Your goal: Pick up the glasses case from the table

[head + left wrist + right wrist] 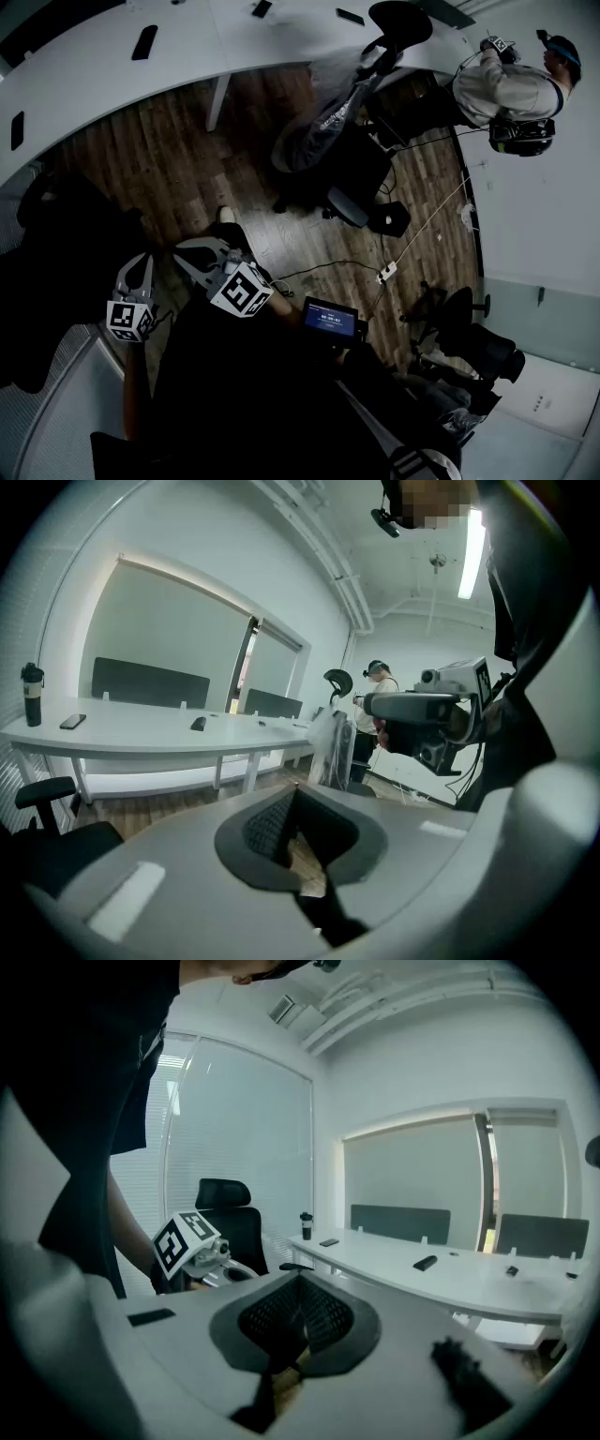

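I take the desk (112, 84) as my reference. On it, at its left end, stands a bottle (33, 694). A phone (72, 721) lies just right of that, and the glasses case (198, 723) lies further right along the desk, well apart from both. One chair (225, 1213) stands before the desk's left end. Another chair (398, 23) sits at its right end, with a person (511, 89) standing beyond that end. A power strip (385, 274) lies on the floor (187, 159) before the desk. My left gripper (139, 265) and right gripper (199, 251) hang side by side over that floor, on the desk's near side and well apart from it.
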Tool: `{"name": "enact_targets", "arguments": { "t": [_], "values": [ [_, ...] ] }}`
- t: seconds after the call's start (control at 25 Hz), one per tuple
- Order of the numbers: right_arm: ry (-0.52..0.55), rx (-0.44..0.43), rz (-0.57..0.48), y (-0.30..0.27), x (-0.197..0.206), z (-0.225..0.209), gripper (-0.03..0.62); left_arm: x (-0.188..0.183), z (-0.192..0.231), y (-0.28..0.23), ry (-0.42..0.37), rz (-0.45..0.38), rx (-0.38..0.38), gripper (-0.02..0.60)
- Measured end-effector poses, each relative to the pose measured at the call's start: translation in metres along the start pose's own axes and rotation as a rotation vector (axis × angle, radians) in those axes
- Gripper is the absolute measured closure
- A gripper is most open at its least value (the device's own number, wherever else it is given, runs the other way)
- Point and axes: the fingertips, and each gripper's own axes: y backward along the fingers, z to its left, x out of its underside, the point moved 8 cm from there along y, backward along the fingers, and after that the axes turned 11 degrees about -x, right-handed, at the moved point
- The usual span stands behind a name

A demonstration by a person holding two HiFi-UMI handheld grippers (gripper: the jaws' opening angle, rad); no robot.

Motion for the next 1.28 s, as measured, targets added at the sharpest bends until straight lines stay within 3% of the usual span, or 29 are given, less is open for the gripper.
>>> {"name": "enact_targets", "arguments": {
  "t": [0.4,0.56,0.8,1.04,1.16,1.28],
  "values": [
    [-0.008,0.043,-0.101,0.030,-0.003,-0.130,0.588,-0.053,-0.030,-0.100,0.051,0.026,-0.045,0.574],
    [-0.015,0.060,-0.132,0.056,0.001,-0.173,0.588,-0.089,-0.046,-0.138,-0.007,-0.012,-0.064,0.574],
    [-0.010,0.150,-0.221,0.101,0.011,-0.235,0.588,-0.148,-0.062,-0.195,-0.117,-0.120,-0.180,0.574],
    [-0.070,0.083,-0.176,0.078,0.006,-0.271,0.588,-0.197,-0.038,-0.214,-0.113,-0.199,-0.322,0.574],
    [-0.084,0.060,-0.154,0.064,0.005,-0.276,0.588,-0.213,-0.029,-0.219,-0.074,-0.223,-0.336,0.574],
    [-0.099,0.030,-0.141,0.050,0.003,-0.285,0.588,-0.201,-0.015,-0.225,-0.048,-0.192,-0.345,0.574]
  ]
}}
